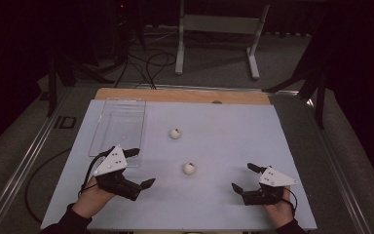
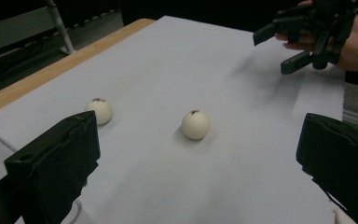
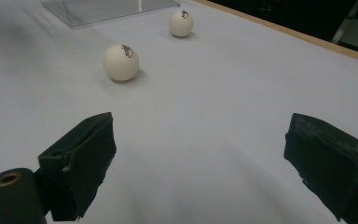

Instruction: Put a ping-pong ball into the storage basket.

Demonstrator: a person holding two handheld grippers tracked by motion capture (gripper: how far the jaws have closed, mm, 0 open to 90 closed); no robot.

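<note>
Two white ping-pong balls lie on the pale table sheet. The near ball [image 1: 189, 168] [image 2: 196, 124] [image 3: 120, 62] sits mid-table, between the two grippers. The far ball [image 1: 175, 133] [image 2: 99, 110] [image 3: 181, 23] lies farther back, beside a clear plastic tray [image 1: 118, 127] [image 3: 107, 8]. My left gripper [image 1: 143, 167] [image 2: 200, 172] stands open at the front left, over the tray's near end, holding nothing. My right gripper [image 1: 243, 177] [image 3: 200, 163] is open at the front right, jaws wide apart and empty. The left gripper view shows the right gripper [image 2: 284, 49] far off in a hand.
A wooden strip [image 1: 185, 95] runs along the table's far edge. Beyond it, on the floor, stand a grey metal frame [image 1: 219, 36] and loose cables [image 1: 148, 66]. Dark stands flank both sides. The sheet [image 1: 224, 141] lies bare between the balls and the right edge.
</note>
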